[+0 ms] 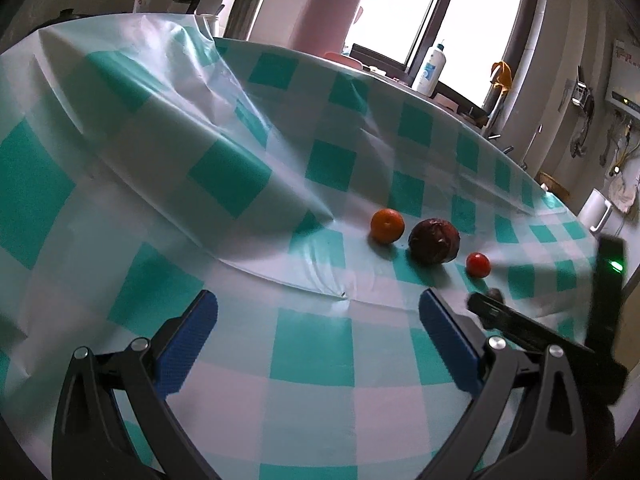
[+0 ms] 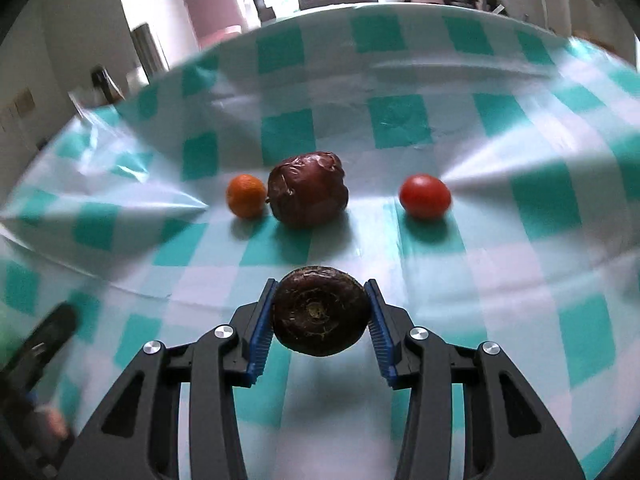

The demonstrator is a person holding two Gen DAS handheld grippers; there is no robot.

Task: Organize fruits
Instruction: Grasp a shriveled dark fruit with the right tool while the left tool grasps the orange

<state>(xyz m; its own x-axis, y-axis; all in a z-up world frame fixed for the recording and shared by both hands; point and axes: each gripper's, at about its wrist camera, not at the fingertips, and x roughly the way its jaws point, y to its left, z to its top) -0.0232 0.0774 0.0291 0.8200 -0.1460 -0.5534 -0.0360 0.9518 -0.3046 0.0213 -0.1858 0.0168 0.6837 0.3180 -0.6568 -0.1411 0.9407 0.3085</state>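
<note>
The right gripper [image 2: 320,312] is clamped on a dark brown, flattish round fruit [image 2: 320,310] — its blue pads [image 2: 260,332] press on both sides, and the fruit hangs just above the teal-and-white checked tablecloth [image 2: 400,120]. Beyond it three more lie in a loose row: a small orange [image 2: 246,195] touching, or all but touching, a wrinkled dark-red fruit [image 2: 307,189], and a red tomato [image 2: 425,196] set apart to the right. The left gripper [image 1: 318,332] hovers over bare cloth with its fingers [image 1: 188,344] spread wide — nothing between them. A pink thermos [image 1: 326,4] stands by the window.
</note>
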